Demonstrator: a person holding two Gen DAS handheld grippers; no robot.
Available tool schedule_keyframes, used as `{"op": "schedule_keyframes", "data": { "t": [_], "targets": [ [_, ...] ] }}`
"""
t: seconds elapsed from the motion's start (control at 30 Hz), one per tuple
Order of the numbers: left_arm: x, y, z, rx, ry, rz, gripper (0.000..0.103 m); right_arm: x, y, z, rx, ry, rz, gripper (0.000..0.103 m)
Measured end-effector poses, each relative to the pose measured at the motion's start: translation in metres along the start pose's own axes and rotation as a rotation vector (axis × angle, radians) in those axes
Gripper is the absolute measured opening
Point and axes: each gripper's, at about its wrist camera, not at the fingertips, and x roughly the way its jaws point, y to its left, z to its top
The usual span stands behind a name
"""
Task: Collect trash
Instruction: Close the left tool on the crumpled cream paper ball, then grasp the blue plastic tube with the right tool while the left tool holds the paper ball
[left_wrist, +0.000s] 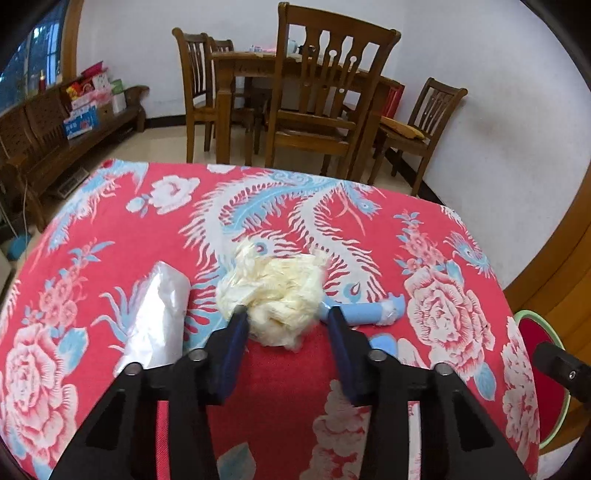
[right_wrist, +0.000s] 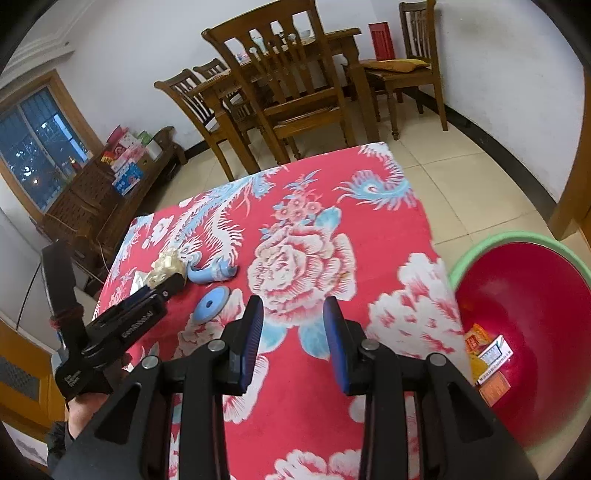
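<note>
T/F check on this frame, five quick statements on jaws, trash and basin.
1. The left gripper has its jaws open on either side of the crumpled yellowish bag. True.
2. The right gripper holds the blue disc. False: its jaws are open and empty; the disc lies on the tablecloth.
3. The red basin sits on the table. False: it is beside the table, lower down.
4. The basin already holds some wrappers. True.
5. A clear plastic bag lies left of the crumpled one. True.

Crumpled cream plastic wad (left_wrist: 275, 295) on tablecloth; red basin (right_wrist: 532, 332) holds wrappers.
</note>
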Motion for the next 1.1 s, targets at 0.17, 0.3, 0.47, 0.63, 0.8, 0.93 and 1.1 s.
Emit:
{"op": "schedule_keyframes", "data": {
  "t": [0.17,0.3,0.47,0.63,0.8,0.93,1.1],
  "targets": [
    [0.004,0.009,0.002,-0.049,0.002,-0.051,0.027,0.014,0.01,0.0,-0.019,0.021,0.001,0.036],
    [0.001,0.012,0.0,-0.068,-0.004,-0.077,0.025,0.02,0.018,0.001,-0.033,0.036,-0.003,0.036],
    [-0.01,0.017,0.002,-0.09,-0.039,-0.115,0.025,0.031,0.032,0.005,-0.053,0.048,-0.005,0.036],
    [-0.025,0.025,0.006,-0.107,-0.092,-0.099,0.025,0.046,0.049,0.009,-0.074,0.061,0.003,0.037],
    [-0.033,0.039,0.01,-0.139,-0.125,-0.043,0.025,0.064,0.062,0.013,-0.055,0.077,0.011,0.046],
    [-0.034,0.054,0.012,-0.187,-0.127,-0.034,0.025,0.077,0.073,0.017,-0.049,0.078,-0.005,0.056],
    [-0.035,0.065,0.012,-0.214,-0.126,0.005,0.025,0.09,0.09,0.019,-0.09,0.083,-0.024,0.067]
  ]
}}
